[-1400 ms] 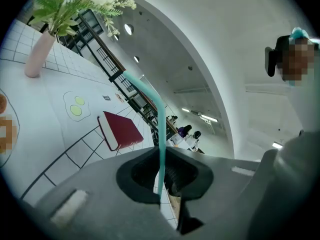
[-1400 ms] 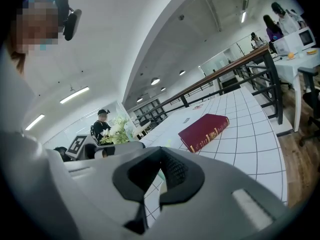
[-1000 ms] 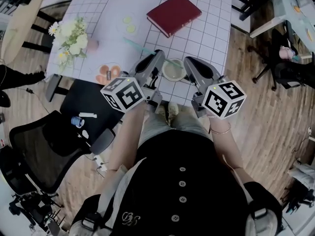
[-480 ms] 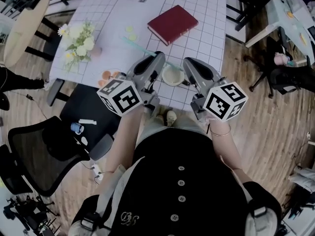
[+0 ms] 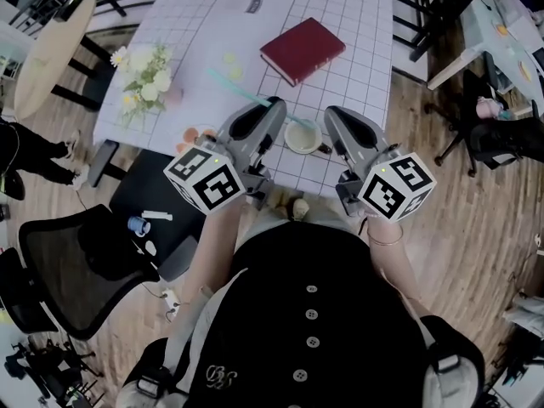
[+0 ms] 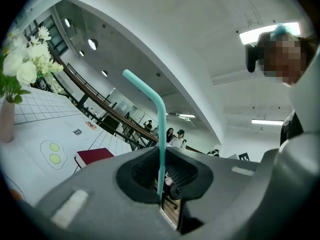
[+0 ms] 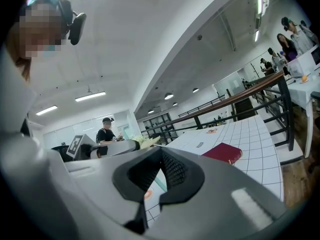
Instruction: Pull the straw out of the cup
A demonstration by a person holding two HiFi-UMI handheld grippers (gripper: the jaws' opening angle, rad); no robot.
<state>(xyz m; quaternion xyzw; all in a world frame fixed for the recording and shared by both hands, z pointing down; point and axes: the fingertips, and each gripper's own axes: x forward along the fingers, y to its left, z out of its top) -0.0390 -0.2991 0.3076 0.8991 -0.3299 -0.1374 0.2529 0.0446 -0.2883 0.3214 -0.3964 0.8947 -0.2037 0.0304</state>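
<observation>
my left gripper [image 5: 274, 106] clamps the teal straw [image 6: 161, 129] near its lower end, with the bent top leaning up and left. my right gripper [image 7: 160, 154] is closed with nothing in it. the cup [image 5: 288, 139] stands on the worktop [image 5: 348, 24], between both grippers in the head view.

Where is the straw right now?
The straw is clamped in the left gripper's jaws, upright in that gripper's view; in the head view it slants up-left from beside the cup.
</observation>
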